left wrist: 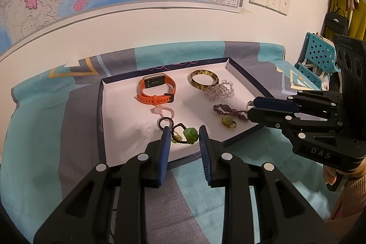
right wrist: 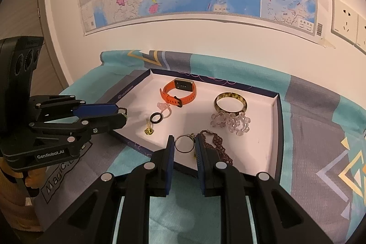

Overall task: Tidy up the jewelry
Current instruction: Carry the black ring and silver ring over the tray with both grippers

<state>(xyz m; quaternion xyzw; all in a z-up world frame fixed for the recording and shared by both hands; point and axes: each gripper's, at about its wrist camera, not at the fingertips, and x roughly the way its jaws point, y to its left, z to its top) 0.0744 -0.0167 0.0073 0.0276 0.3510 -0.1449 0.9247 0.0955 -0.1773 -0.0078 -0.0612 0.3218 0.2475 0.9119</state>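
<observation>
Jewelry (left wrist: 203, 80), light and slippery, lies in the tray (left wrist: 100, 120) just ahead of our tools; right tool (right wrist: 184, 141) pinches narrowly the stiff metal ring (right wrist: 184, 151) of the limp maroon cord (right wrist: 217, 143), while left tool (left wrist: 184, 129) narrowly flanks the green pendant (left wrist: 191, 134), with contact we cannot tell.

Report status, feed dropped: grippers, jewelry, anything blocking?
Left gripper shut on green pendant. Right gripper shut on metal ring of maroon cord. Both at near edge of tray, unobstructed.
</observation>
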